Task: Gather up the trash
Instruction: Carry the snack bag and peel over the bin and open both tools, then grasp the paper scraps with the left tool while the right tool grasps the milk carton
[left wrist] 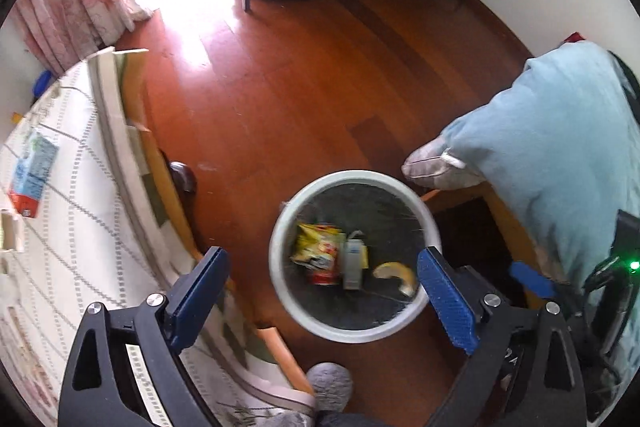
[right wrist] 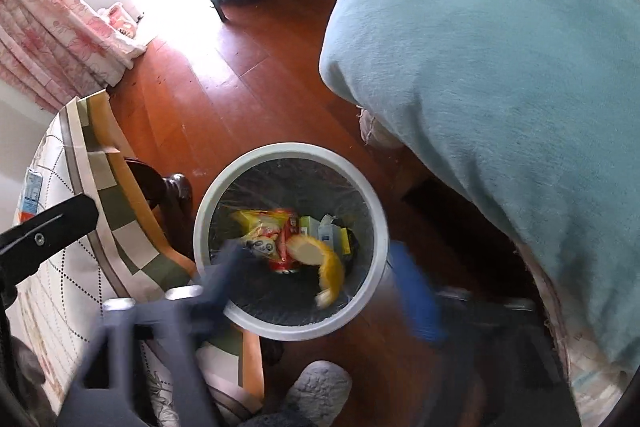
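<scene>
Left wrist view: left gripper (left wrist: 320, 291) spread wide and empty over white bin (left wrist: 280, 267) holding banana peel (left wrist: 396, 275), yellow snack bag (left wrist: 316, 243), labels unreadable; right gripper (right wrist: 320, 279) blurred, apart; milk carton (left wrist: 30, 175) on table (left wrist: 80, 227), wood floor (left wrist: 300, 87) beyond.

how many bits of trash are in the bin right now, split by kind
Inside the white bin, as far as both views show:
yellow snack bag: 1
red can: 1
small carton: 1
banana peel: 1
Total: 4. More may lie hidden underneath.
</scene>
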